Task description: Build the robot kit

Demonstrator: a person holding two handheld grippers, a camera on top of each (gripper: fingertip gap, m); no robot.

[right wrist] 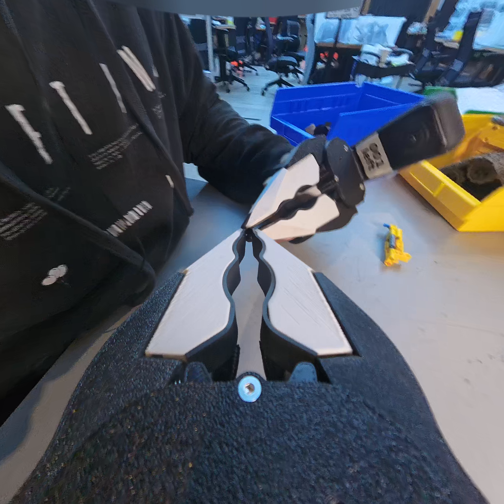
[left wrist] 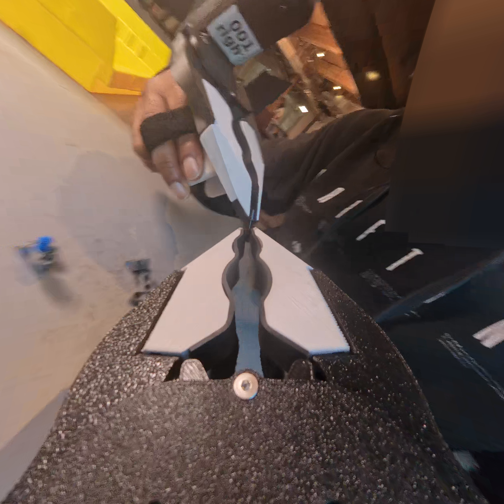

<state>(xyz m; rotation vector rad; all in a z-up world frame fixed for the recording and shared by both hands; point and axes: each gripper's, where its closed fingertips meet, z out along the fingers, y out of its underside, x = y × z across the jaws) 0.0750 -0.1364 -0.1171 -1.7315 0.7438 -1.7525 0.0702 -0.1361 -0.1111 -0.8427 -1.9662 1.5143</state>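
My left gripper (left wrist: 247, 232) and my right gripper (right wrist: 247, 235) meet tip to tip above the grey table (right wrist: 409, 354). A small thin dark piece (left wrist: 250, 226) runs from the tips of one into the tips of the other. Both pairs of jaws are closed down on it. In the left wrist view the right gripper (left wrist: 253, 216) comes down from above, held by a hand (left wrist: 169, 152) with a black strap. In the right wrist view the left gripper (right wrist: 245, 227) comes in from the right. The piece (right wrist: 248, 237) is too small to tell what it is.
A person in a black top with white marks (right wrist: 81, 163) sits close on the left. A blue bin (right wrist: 341, 109) and a yellow bin (right wrist: 450, 201) stand behind. A small yellow toy part (right wrist: 394, 245) and a small blue part (left wrist: 43, 251) lie on the table. My left and right fingertips are right by each other.
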